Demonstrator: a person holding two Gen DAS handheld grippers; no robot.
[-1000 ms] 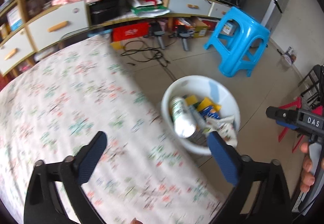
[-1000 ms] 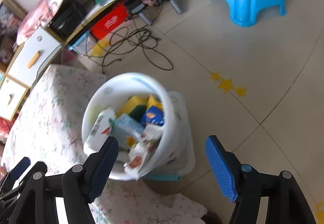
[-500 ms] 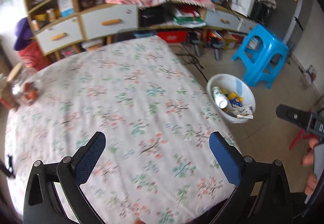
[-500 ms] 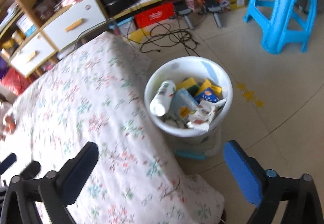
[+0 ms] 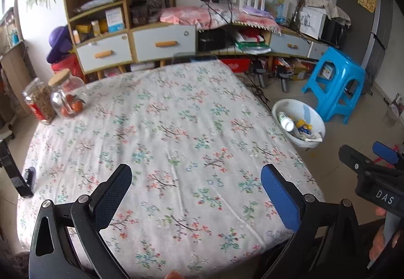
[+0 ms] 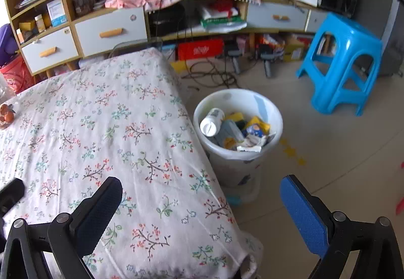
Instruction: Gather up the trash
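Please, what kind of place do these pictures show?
Probably a lived-in room at home. A table with a flowered cloth, a cluttered cabinet with drawers and shelves, and a blue stool beside a full bin suggest it.

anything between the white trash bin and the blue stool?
Nothing: bare floor tile separates the white trash bin from the blue stool, clearest in the right wrist view.
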